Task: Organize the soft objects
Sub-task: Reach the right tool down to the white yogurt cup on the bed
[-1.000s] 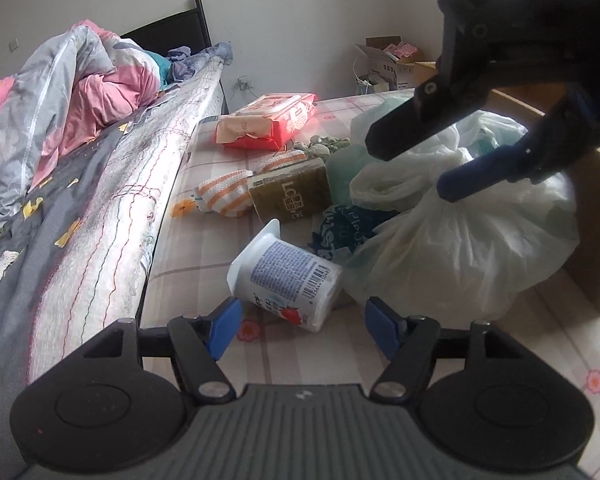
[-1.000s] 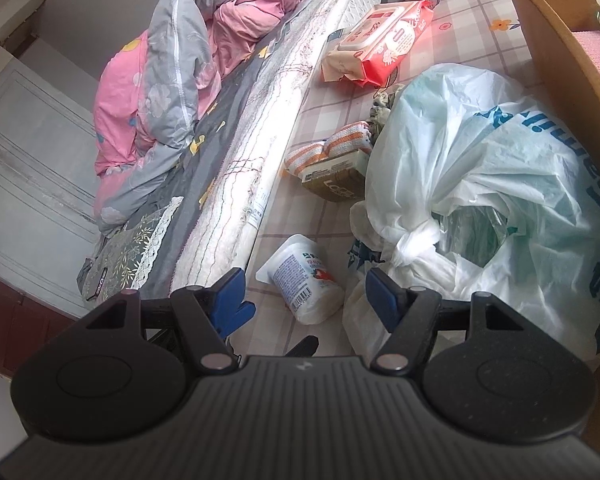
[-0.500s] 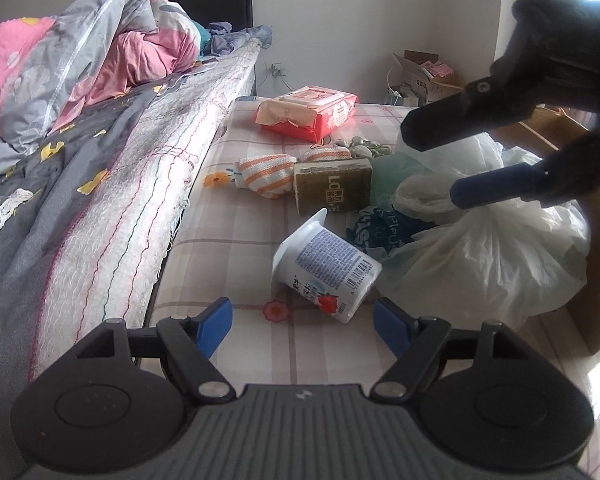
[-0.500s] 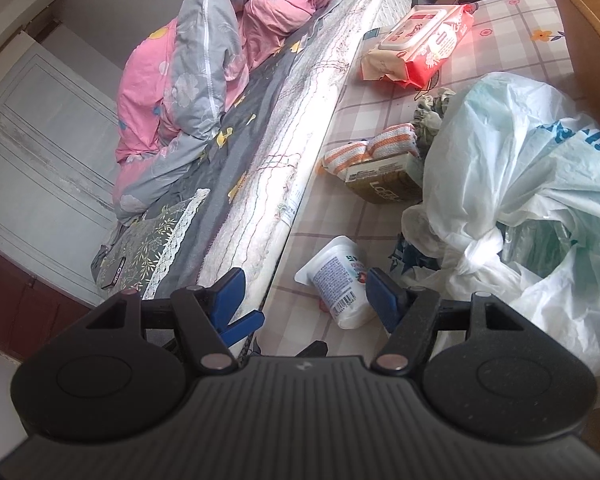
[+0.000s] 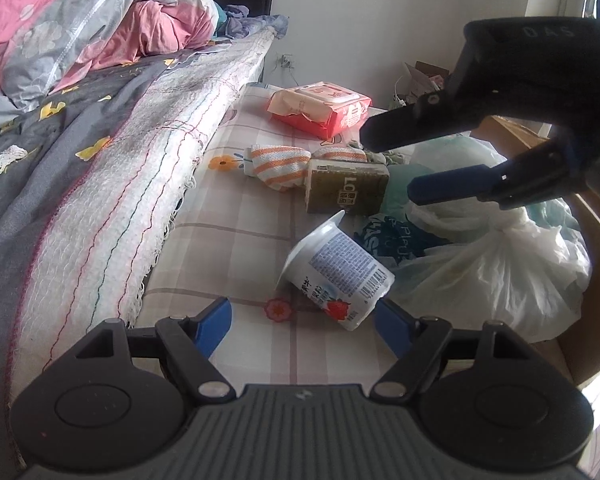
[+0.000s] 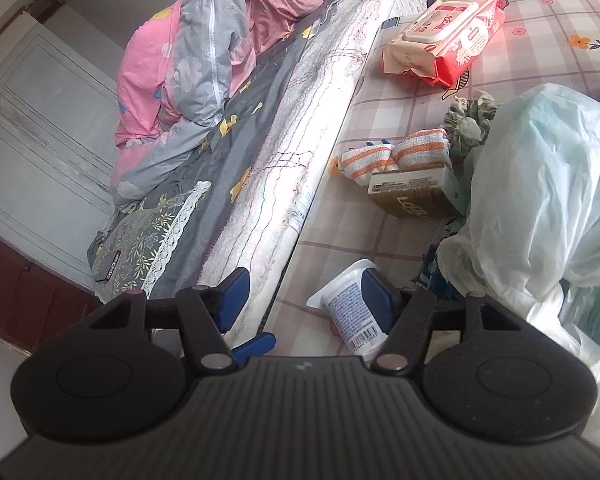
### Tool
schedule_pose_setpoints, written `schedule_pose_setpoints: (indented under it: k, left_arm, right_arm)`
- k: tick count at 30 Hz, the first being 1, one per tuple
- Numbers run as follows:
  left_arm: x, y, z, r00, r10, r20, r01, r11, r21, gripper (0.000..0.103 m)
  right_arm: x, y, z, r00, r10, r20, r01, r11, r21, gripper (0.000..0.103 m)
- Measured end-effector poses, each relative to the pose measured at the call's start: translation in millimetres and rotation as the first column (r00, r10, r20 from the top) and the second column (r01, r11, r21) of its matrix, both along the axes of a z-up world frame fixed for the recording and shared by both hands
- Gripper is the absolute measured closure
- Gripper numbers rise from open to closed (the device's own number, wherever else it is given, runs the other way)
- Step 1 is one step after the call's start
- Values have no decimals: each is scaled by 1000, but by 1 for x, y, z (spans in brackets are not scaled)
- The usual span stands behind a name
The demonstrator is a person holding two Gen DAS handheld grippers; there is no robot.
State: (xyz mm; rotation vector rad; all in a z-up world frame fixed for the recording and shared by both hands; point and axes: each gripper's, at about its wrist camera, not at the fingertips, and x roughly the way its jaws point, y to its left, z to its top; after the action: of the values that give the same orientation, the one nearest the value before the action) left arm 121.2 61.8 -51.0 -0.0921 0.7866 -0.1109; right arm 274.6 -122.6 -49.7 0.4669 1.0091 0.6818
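A white yogurt cup (image 5: 336, 276) lies on its side on the checked floor mat (image 5: 236, 240), just ahead of my left gripper (image 5: 304, 322), which is open and empty. Beyond it are an orange-striped cloth bundle (image 5: 280, 164), a brown carton (image 5: 346, 192), a red wipes pack (image 5: 320, 108) and knotted white plastic bags (image 5: 492, 276). My right gripper (image 5: 388, 164) hovers above the carton and bags. Its jaws are closing with nothing between them. In the right wrist view the right gripper (image 6: 306, 298) is above the cup (image 6: 352, 312), with the striped cloth (image 6: 396, 156) farther off.
A mattress (image 5: 100, 200) with a pink and grey quilt (image 5: 80, 28) runs along the left. Wooden furniture (image 5: 512, 128) stands at the right behind the bags, and a cardboard box (image 5: 424, 76) is by the far wall. A phone (image 6: 110, 266) lies on a pillow.
My left gripper has rolled until the room looks level, and its jaws stand slightly wider. My right gripper has drifted towards the bed side, and its pads have come closer together.
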Motion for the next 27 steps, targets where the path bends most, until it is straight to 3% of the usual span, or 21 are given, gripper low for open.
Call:
schedule_pose_setpoints:
  k: [8,16,22,27]
  left_arm:
    - [27,7,-6,998,-3,-61,-4,995,-104,23]
    - [55,14,-18,987,-8,-160,-35,964,-264,24]
    - [64,11,-20,984,-4,-180,-48,958,-282,24]
    - [62,5,-11,991,15,-132,-45,971,-234,30]
  right_arm:
    - [34,22,-24,997,23,-76,-28,997,-73,49]
    - [66,42,-57,980,31,-196,-56,991,-124,49]
    - [80,55,-73,959,65,-277,-107,985,-137,47]
    - [76,56,-75,959,71,-276,-107,988,-115,44]
